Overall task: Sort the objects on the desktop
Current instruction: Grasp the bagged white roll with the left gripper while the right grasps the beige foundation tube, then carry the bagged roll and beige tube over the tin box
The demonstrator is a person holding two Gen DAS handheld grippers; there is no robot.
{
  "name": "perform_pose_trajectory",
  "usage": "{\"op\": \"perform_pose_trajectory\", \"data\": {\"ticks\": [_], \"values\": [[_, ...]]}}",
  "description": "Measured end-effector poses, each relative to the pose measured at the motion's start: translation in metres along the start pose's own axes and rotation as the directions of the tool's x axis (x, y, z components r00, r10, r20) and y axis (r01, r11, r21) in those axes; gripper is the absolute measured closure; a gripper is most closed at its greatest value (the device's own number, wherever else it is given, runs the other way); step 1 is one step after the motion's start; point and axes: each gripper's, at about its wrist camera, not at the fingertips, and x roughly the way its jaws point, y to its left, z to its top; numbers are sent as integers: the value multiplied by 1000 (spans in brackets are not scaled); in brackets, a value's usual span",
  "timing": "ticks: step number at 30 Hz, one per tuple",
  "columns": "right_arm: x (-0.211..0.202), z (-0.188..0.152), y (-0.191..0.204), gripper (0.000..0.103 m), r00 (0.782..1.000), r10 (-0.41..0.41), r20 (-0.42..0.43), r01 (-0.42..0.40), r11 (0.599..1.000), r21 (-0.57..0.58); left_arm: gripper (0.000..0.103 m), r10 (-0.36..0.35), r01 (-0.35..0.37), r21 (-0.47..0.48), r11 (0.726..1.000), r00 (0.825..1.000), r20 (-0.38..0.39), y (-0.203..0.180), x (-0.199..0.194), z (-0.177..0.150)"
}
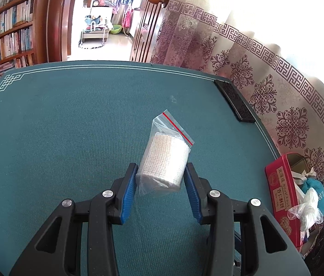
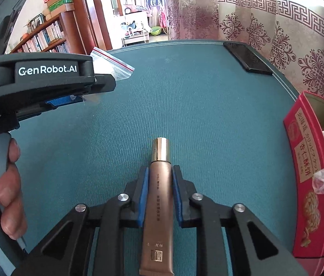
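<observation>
My right gripper [image 2: 159, 172] clenched on bronze tube [image 2: 158, 207], gold cap fwd, jaws tight on both sides. My left gripper [image 1: 160, 172] grasping bagged gauze roll [image 1: 164, 163], lifted off mat. Red tin [image 2: 309, 174] at right edge of green mat [image 2: 196, 96] already has bits in it. Black phone [image 2: 247, 58] near far right corner, untouched. Judging roughly midway: two items in grip to drop, phone maybe left.

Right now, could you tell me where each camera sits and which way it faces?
Left wrist: on the left gripper, angled down across the green table; its jaws hold a bagged gauze roll.
Right wrist: on the right gripper, angled down; jaws clamp a bronze tube; a hand shows at left.
Shared: table, black phone, red box.
</observation>
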Motion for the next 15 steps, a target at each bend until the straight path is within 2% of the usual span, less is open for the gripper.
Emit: {"op": "perform_pose_trajectory", "data": {"ticks": [8,15], "values": [[-40,3,-23,81,996,-6,86,1,998,60,59,-72,72,57,996,997,-6,-32,-7,-9],[-85,1,-52,81,983,-60,172,40,993,114,59,-137,138,134,981,990,-11,-68,-18,-22]]}}
